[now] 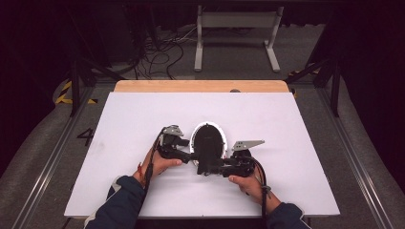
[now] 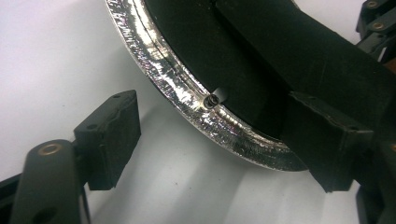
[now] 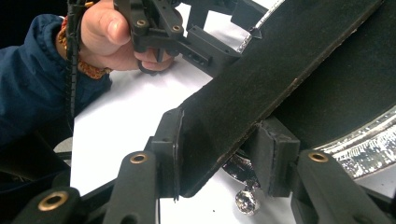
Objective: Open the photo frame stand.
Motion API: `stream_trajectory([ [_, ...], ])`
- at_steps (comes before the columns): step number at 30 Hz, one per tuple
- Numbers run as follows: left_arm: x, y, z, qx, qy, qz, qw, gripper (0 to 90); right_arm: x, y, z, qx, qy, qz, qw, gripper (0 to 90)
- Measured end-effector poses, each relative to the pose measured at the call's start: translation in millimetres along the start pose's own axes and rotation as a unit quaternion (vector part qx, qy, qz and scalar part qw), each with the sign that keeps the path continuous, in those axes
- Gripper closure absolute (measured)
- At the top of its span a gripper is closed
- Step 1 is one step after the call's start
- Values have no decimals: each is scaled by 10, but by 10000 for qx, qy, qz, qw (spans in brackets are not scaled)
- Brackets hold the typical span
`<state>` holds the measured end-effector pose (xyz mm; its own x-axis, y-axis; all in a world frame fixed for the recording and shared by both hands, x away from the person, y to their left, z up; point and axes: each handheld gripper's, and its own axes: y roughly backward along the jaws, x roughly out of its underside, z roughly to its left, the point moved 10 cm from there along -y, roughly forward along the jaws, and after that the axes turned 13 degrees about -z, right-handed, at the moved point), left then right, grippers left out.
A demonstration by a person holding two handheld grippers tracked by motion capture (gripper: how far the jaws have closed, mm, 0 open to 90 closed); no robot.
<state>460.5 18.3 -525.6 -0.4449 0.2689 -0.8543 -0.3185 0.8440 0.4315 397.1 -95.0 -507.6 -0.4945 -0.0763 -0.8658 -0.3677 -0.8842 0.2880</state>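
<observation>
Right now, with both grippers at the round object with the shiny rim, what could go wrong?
1. The right gripper clamps only the edge of the flat black strap; it may slip out if pulled.
2. The left gripper straddles the round, black-centred object's silver foil-like rim with open jaws; closing could dent it.
3. A small shiny knob sits under the strap and might snag.

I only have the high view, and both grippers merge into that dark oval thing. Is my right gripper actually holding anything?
Observer: Yes. The right gripper is shut on a flat black strap, a pad on each face.
Operator: And the left?
Observer: The left gripper is open, straddling the oval's silver rim. Its outer jaw is over the white table, apart from the rim.
Operator: Anything on that rim?
Observer: A small pin sits in a notch on its inner edge.
</observation>
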Motion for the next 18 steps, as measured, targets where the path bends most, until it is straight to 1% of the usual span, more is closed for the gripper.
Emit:
stream_trajectory([
  [1, -5, 3, -19, 56, 34, -34, 10000, 237, 1, 2, 1, -12, 22, 2, 10000, 576],
  [2, -4, 10, -25, 87, 14, -12, 10000, 252, 0, 3, 1, -16, 25, -3, 10000, 576],
  [4, -34, 23, -49, 219, -35, -116, 9997, 305, 0, 3, 1, -17, 15, -5, 10000, 575],
  [5, -45, 30, -62, 196, 3, -132, 9997, 306, 0, 3, 1, -19, 13, -7, 10000, 574],
  [6, -45, 33, -52, 134, -49, -124, 9998, 327, 1, 7, 3, -24, 43, 6, 10000, 574],
  [7, -51, 41, -39, 130, -48, -157, 9998, 366, 0, 10, 6, -25, 36, 8, 10000, 573],
  [8, -56, 53, -31, 145, 30, -206, 9997, 401, 3, 13, 7, -22, 42, 23, 10000, 572],
  [9, -56, 53, -31, 145, 30, -206, 9997, 432, 5, 17, 7, -23, 36, 42, 10000, 572],
  [10, -75, 83, -22, 239, 82, -331, 9991, 458, 5, 22, 10, -31, 26, 64, 10000, 572],
  [12, -98, 104, -35, 236, 91, -413, 9988, 490, 9, 28, 15, -18, 47, 95, 9999, 573],
  [13, -98, 104, -35, 236, 91, -413, 9988, 503, 10, 30, 17, -8, 52, 101, 9999, 575],
  [15, -144, 150, -46, 307, -21, -565, 9979, 552, 16, 30, 16, 40, 58, 105, 9999, 583],
  [16, -150, 158, -60, 351, -4, -597, 9976, 571, 19, 29, 18, 44, 48, 99, 9999, 596],
  [17, -150, 158, -60, 351, -4, -597, 9976, 589, 21, 28, 21, 38, 53, 105, 9999, 605],
  [18, -164, 177, -78, 378, -106, -631, 9972, 600, 26, 25, 22, 50, 83, 116, 9999, 613],
])
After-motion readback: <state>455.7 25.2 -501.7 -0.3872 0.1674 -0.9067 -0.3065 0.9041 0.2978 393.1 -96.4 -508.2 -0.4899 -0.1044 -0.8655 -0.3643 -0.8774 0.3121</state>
